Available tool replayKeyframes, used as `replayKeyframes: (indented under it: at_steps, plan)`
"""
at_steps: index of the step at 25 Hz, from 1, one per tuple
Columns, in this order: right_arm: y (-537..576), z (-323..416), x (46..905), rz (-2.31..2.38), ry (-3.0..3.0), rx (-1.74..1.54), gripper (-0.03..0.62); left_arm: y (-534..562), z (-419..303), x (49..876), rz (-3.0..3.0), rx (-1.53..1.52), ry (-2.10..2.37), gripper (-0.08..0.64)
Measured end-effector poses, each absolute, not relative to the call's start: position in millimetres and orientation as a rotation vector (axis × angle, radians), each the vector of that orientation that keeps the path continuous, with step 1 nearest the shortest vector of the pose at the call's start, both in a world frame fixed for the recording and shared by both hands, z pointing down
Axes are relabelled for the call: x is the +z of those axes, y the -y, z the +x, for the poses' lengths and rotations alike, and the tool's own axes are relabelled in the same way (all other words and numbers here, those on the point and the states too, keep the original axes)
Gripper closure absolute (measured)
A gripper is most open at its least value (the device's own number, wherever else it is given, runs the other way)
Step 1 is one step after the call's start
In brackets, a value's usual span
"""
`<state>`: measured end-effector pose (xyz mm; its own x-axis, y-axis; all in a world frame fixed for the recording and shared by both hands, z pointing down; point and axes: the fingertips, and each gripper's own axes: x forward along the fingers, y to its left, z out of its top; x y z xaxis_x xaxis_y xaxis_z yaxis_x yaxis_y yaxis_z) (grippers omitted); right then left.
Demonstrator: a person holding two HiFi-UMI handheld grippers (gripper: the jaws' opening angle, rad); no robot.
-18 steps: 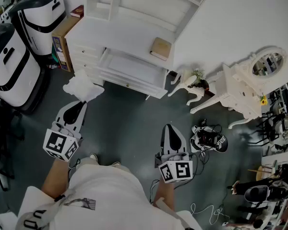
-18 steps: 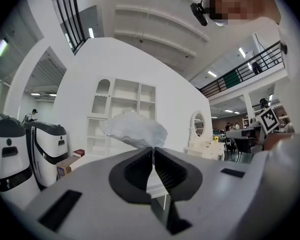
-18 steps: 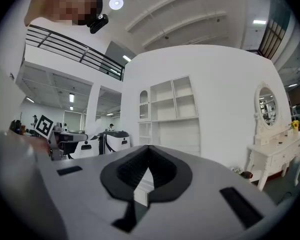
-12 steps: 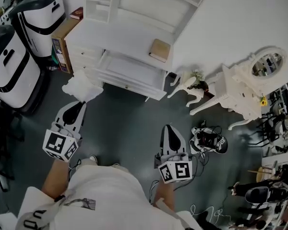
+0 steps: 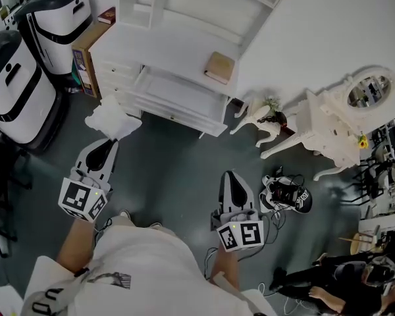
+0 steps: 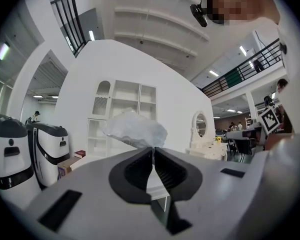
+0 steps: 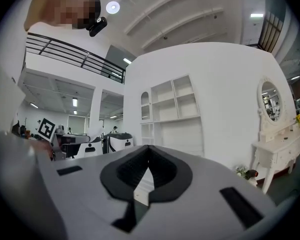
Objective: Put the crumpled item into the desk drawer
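A crumpled white item [image 5: 112,119] sticks out of my left gripper [image 5: 109,141], whose jaws are shut on its near edge; in the left gripper view the crumpled item [image 6: 135,130] rises just above the jaw tips of my left gripper [image 6: 152,149]. It hangs just in front of the white desk [image 5: 184,58], beside the left end of its open drawer [image 5: 178,97]. My right gripper [image 5: 232,175] is lower right, level, aimed at the desk. In the right gripper view the jaw tips of my right gripper [image 7: 149,148] meet with nothing between them.
Two white-and-black machines [image 5: 26,58] stand left of the desk, with a cardboard box [image 5: 85,51] between. A tan box [image 5: 220,67] lies on the desk top. A white dressing table [image 5: 336,127] with an oval mirror, a small deer figure [image 5: 263,120] and sneakers [image 5: 286,193] are to the right.
Both grippers keep their places. The crumpled item has edged slightly left and up. A person has come into view at the bottom right corner.
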<state>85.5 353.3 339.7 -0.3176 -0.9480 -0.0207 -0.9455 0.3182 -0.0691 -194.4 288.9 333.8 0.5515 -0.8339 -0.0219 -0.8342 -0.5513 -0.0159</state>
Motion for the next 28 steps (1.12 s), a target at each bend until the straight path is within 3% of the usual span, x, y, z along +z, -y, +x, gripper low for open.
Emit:
replayKeyframes:
  at_steps: [17, 28]
  plan:
    - [-357.0, 105.0, 349.9, -1.752, -2.547, -0.069, 0.583, -307.3, -170.1, 344.3, -2.723, 0.015, -1.496, 0.534]
    - [-302.4, 109.8, 373.4, -1.826, -2.556, -0.143, 0.583, -236.9, -152.6, 373.9, -2.822, 0.020, -1.446, 0.534]
